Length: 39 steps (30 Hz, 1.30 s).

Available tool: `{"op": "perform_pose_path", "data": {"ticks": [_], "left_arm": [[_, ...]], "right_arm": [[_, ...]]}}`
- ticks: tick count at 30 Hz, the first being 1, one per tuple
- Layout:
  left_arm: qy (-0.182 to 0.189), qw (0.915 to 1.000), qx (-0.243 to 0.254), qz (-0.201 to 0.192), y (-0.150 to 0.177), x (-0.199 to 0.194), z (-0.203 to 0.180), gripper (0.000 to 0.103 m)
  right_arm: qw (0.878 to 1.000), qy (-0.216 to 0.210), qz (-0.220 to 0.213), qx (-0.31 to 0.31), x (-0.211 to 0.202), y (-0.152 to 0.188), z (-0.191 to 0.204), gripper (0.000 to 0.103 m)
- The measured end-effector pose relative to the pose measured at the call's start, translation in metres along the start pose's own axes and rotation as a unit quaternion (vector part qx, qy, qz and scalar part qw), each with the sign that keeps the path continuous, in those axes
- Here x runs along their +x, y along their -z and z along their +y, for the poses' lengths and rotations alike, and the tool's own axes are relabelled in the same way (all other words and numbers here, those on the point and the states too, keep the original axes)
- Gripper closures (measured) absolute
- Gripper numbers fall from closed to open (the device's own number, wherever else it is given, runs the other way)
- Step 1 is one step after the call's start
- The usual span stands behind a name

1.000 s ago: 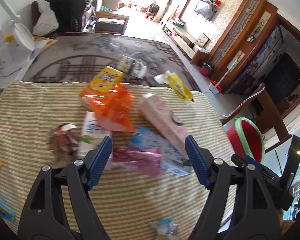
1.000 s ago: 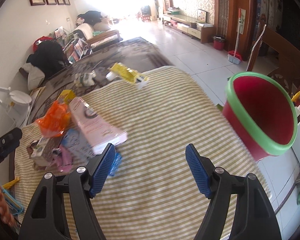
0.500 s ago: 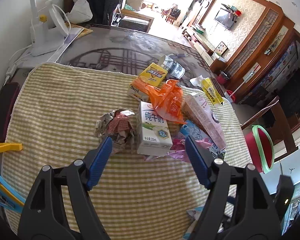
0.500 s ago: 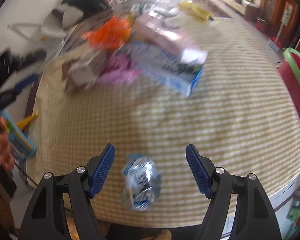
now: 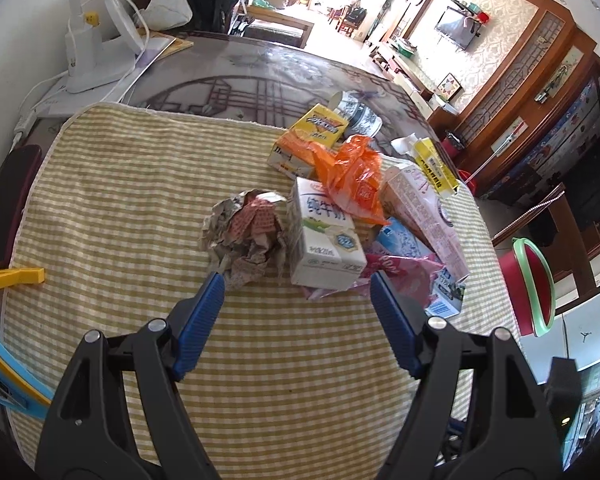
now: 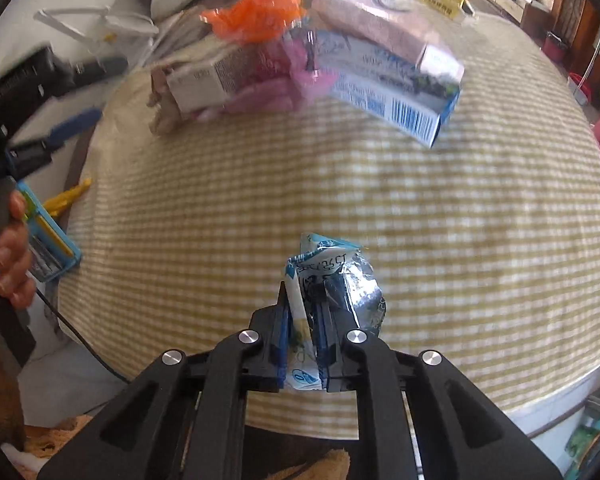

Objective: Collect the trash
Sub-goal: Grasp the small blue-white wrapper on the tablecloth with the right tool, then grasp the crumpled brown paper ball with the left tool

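Note:
My right gripper (image 6: 306, 304) hangs over the near edge of the checked cloth (image 6: 460, 220). Its jaws are closing, and the pads press on a crumpled silver and blue wrapper (image 6: 332, 276) standing between them. My left gripper (image 5: 295, 284) is open and points down at the pile of trash. Just beyond its fingertips lie a ball of crumpled paper (image 5: 244, 240) and a white milk carton (image 5: 324, 236). Behind these sit an orange plastic bag (image 5: 352, 176), a pink carton (image 5: 420, 208), a blue box (image 5: 404, 244), a pink wrapper (image 5: 400, 276) and a yellow box (image 5: 316, 132).
A red bucket with a green rim (image 5: 534, 280) stands off the table's right side. A white desk lamp (image 5: 96, 52) is at the back left. A yellow clip (image 5: 12, 278) and a blue holder (image 5: 4, 376) lie at the left edge. A hand (image 6: 12, 248) holds the other gripper's handle.
My right gripper swung from the bucket side down to the near edge and closed on the silver and blue wrapper. My left gripper shifted left towards the crumpled paper and milk carton, still open.

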State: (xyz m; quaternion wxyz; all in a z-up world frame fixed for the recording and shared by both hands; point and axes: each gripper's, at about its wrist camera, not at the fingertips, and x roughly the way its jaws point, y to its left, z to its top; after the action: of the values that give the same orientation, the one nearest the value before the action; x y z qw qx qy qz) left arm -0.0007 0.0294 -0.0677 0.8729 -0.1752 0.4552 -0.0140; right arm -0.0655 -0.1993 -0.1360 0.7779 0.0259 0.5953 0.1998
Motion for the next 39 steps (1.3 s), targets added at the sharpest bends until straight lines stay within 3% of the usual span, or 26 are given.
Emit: {"op": "perform_pose_path", "data": {"ticks": [11, 25, 30, 39], "left_arm": [[-0.02, 0.997, -0.074, 0.014, -0.017, 0.026, 0.044, 0.031], [-0.019, 0.9936, -0.088, 0.068, -0.032, 0.086, 0.042, 0.031], [-0.023, 0.995, -0.077, 0.059, -0.037, 0.087, 0.041, 0.067], [-0.021, 0.9988, -0.044, 0.002, -0.038, 0.039, 0.032, 0.067]], "right_arm": [[0.999, 0.003, -0.05, -0.002, -0.02, -0.028, 0.001, 0.093], [0.998, -0.015, -0.059, 0.032, -0.025, -0.034, -0.012, 0.093], [0.997, -0.003, -0.075, 0.035, -0.031, -0.039, -0.016, 0.093], [0.994, 0.003, -0.104, 0.013, -0.037, -0.057, -0.009, 0.093]]}}
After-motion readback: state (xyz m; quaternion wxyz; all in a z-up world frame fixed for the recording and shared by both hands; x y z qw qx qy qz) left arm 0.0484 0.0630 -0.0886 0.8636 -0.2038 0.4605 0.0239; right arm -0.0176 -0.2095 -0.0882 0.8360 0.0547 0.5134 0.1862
